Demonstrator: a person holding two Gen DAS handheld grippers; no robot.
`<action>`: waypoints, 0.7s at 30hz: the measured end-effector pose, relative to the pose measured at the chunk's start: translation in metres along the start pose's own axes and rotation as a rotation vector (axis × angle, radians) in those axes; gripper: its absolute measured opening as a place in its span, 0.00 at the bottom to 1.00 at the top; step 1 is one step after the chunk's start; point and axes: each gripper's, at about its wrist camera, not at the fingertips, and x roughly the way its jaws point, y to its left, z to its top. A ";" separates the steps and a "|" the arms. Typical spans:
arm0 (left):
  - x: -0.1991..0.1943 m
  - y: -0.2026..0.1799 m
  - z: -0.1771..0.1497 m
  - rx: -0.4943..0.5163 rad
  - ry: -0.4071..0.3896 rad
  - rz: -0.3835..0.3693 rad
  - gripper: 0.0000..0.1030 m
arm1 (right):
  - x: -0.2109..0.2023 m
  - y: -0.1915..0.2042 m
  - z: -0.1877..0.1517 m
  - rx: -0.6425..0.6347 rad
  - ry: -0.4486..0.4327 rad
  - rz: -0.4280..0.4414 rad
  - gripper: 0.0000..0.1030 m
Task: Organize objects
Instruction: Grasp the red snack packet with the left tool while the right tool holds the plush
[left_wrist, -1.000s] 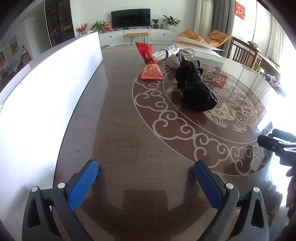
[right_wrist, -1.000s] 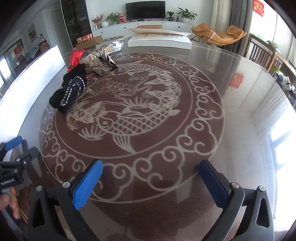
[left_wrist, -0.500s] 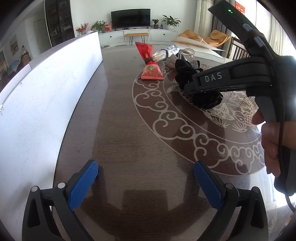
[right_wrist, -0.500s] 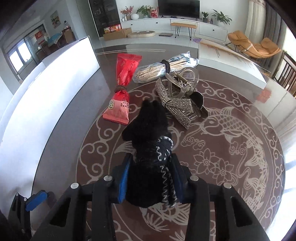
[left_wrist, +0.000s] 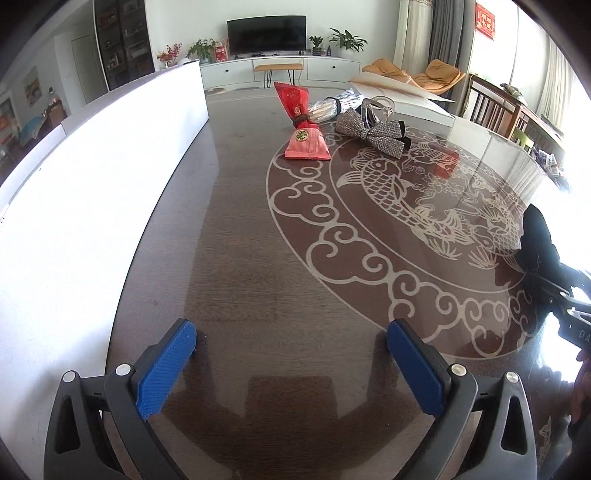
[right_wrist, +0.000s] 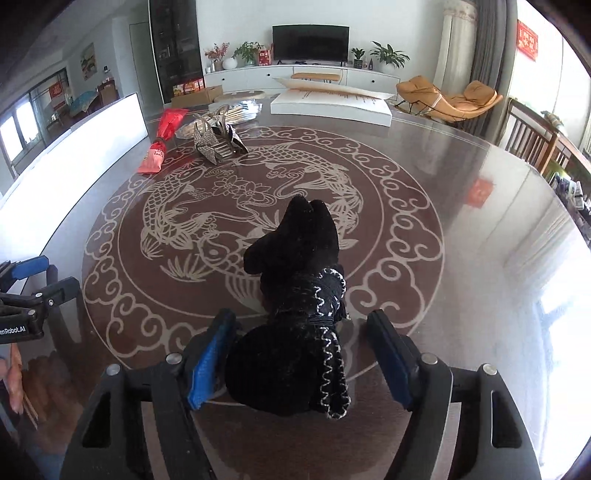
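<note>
Black velvet hair bow (right_wrist: 295, 306) now sits apart from the pile; my right gripper (right_wrist: 299, 358) is opening, releasing it. My left gripper (left_wrist: 291, 363) stays wide, empty.

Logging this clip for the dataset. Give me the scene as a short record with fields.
surface: dark table with a pale fish and cloud design
right gripper: fingers opening, black fabric bundle between them, resting on the table
left gripper: open, nothing between its fingers
far end of the table: red packet, sparkly silver bow, clear hair claw, wrapped bundle of sticks
left edge: white board
</note>
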 end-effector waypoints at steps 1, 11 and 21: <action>0.003 -0.001 0.005 0.001 0.001 -0.001 1.00 | 0.001 0.001 0.000 -0.005 0.002 0.002 0.75; 0.070 -0.002 0.103 -0.055 -0.001 0.034 1.00 | 0.007 0.009 0.003 -0.032 0.014 -0.026 0.90; 0.112 0.006 0.167 -0.082 0.028 0.054 0.98 | 0.009 0.011 0.004 -0.041 0.010 -0.041 0.90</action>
